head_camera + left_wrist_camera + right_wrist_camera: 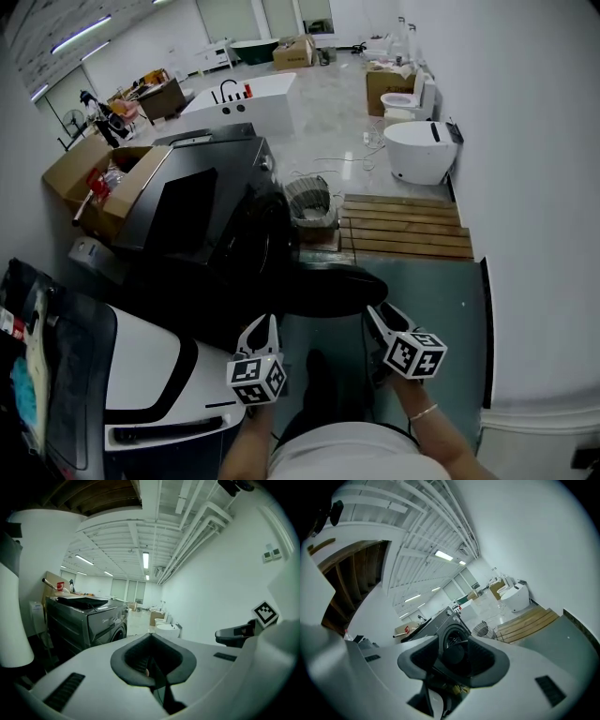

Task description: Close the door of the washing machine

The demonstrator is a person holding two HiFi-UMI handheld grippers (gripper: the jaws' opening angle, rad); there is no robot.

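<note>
Facing the washing machine (202,211) and its open door (323,291), the right hand-held gripper (374,315) is half-spread and the left hand-held gripper (267,322) pinched closed.

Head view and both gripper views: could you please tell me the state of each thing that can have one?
washing machine door: open, swung out from the drum
left gripper: shut, empty
right gripper: open, empty
cardboard box: flaps open
</note>
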